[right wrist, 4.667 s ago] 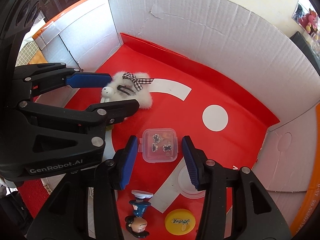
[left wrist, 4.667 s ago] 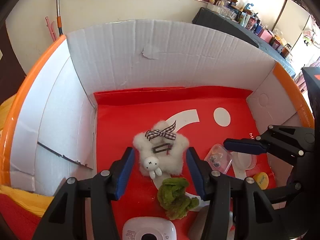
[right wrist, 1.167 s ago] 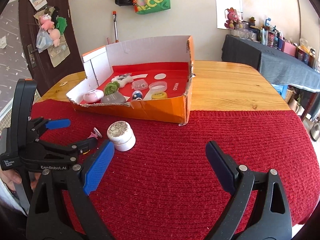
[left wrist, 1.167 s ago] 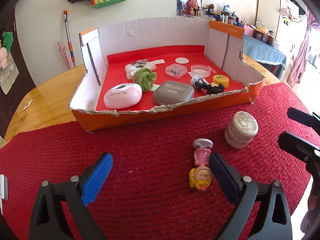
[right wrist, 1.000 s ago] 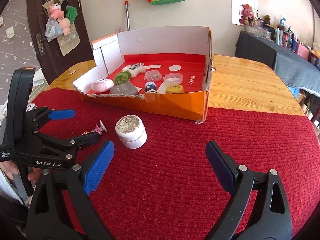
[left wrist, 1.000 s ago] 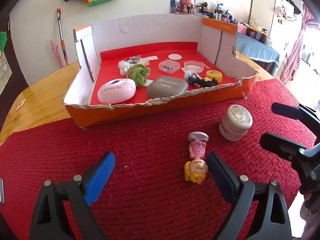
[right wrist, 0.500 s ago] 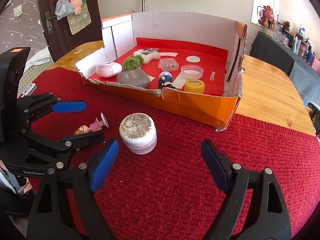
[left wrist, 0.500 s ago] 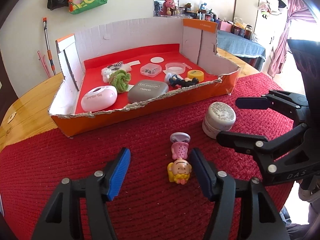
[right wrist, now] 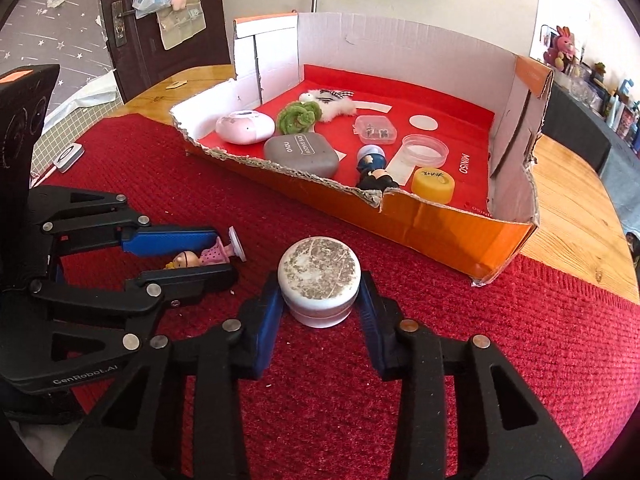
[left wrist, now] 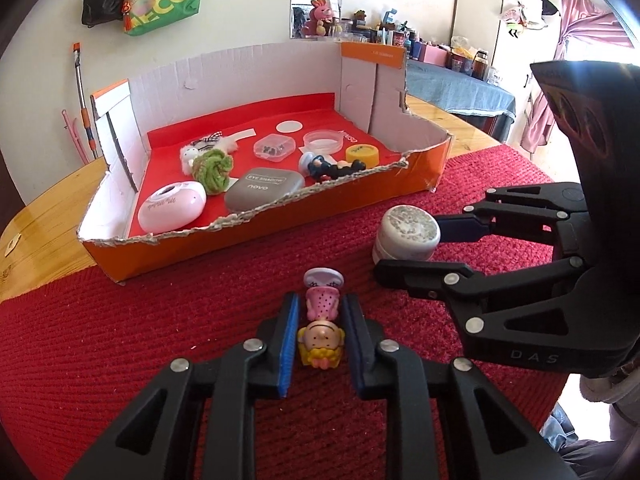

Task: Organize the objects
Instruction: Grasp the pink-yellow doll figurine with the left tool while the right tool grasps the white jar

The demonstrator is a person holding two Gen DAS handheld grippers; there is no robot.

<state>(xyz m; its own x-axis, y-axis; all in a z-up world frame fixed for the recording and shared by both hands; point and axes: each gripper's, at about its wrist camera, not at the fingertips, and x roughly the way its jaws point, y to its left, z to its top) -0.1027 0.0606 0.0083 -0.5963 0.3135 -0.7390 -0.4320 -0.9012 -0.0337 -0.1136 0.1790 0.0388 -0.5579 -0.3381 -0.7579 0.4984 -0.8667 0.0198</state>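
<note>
Left gripper (left wrist: pixel 320 322): jaws just closed, clamped on the doll (left wrist: pixel 321 330), pads pressing both sides of its pink dress and head. Doll lies flat on the red mat (left wrist: pixel 120 360), blond head toward the camera, round base pointing at the box (left wrist: pixel 280 236).

Right gripper (right wrist: pixel 320 308): jaws just been closing, now gripping the round white jar (right wrist: pixel 319 281) by its sides, blue pads against it. Jar stands upright on the mat, speckled lid up, just right of the doll and near the box's torn front wall.

Both grippers sit side by side, close but apart; each shows in the other's view.

Box is open cardboard, orange outside, red floor, on the mat where it meets the wooden desk (right wrist: pixel 572 216). Inside:
- front row: pink oval case (left wrist: pixel 172 211), grey eyeshadow case (left wrist: pixel 263 188)
- behind those: green yarn ball (left wrist: pixel 212 168), white fluffy toy (left wrist: pixel 200 148) with checked bow
- right part: dark-clothed figurine (left wrist: pixel 332 166) lying down, yellow cap (left wrist: pixel 362 155), clear round dish (left wrist: pixel 323 142), small clear square box (left wrist: pixel 274 147)

Small white card-like item (right wrist: pixel 68 156) on the mat's far left edge, can't tell what.
</note>
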